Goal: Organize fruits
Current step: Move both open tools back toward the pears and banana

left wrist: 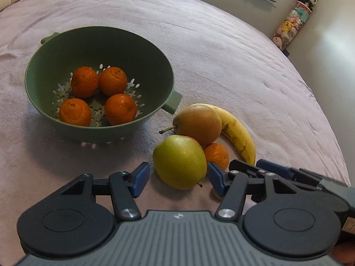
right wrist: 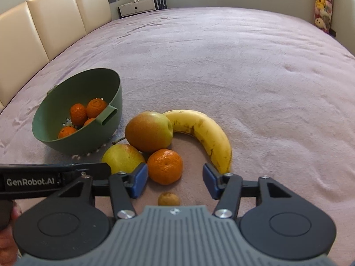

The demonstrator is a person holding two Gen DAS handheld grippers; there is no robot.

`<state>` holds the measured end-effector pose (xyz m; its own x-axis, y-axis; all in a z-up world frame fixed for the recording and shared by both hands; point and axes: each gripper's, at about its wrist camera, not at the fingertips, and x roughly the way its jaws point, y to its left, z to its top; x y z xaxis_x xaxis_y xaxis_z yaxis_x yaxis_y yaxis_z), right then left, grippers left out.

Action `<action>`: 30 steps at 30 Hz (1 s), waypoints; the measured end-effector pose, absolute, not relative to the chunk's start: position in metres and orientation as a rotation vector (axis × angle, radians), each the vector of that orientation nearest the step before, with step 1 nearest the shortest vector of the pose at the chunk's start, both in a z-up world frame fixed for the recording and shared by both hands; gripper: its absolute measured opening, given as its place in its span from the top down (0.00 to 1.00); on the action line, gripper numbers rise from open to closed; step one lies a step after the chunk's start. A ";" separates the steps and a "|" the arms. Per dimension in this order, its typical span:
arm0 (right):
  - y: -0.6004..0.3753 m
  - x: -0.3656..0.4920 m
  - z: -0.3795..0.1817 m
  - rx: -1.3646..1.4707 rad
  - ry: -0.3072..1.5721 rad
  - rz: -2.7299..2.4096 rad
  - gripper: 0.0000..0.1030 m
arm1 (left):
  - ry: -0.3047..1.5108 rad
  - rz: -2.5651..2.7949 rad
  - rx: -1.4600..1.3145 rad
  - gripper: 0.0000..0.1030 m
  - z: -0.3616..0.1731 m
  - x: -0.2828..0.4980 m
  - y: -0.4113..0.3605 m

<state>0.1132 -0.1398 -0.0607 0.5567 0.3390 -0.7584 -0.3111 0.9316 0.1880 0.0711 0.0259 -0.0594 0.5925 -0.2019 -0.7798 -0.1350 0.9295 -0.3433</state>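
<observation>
A green colander [left wrist: 44, 55] [right wrist: 55, 141] holds several mandarins [left wrist: 113, 84]. Beside it on the purple bedspread lie a green pear [left wrist: 179, 161] [right wrist: 122, 157], a brownish pear [left wrist: 197, 124] [right wrist: 148, 130], a banana [left wrist: 237, 133] [right wrist: 206, 135] and a loose mandarin [left wrist: 217, 155] [right wrist: 165, 166]. A small brownish fruit [right wrist: 168, 199] lies close to my right gripper's body. My left gripper [left wrist: 177, 177] is open, its pads on either side of the green pear, not touching. My right gripper [right wrist: 175, 179] is open around the loose mandarin, with the left pad close to it.
The bedspread [right wrist: 244, 66] stretches far and to the right. A cream padded headboard [right wrist: 55, 22] runs along the far left. A hanging column of plush toys [left wrist: 292, 22] [right wrist: 321, 6] is by the wall at the right. The right gripper's body shows in the left wrist view [left wrist: 288, 173].
</observation>
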 end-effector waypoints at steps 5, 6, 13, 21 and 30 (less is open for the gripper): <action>-0.139 0.120 -0.069 0.058 0.930 0.384 0.49 | 0.968 -0.040 -0.425 0.35 -0.065 0.079 0.030; -0.138 0.121 -0.070 0.054 0.930 0.383 0.49 | 0.971 -0.046 -0.430 0.36 -0.066 0.080 0.030; -0.135 0.125 -0.068 -0.031 0.888 0.374 0.49 | 0.960 -0.040 -0.443 0.37 -0.063 0.084 0.028; -0.125 0.136 -0.078 0.020 0.916 0.427 0.50 | 0.977 -0.027 -0.466 0.37 -0.063 0.086 0.033; -0.124 0.145 -0.086 0.054 0.947 0.429 0.50 | 0.993 -0.019 -0.557 0.33 -0.071 0.092 0.040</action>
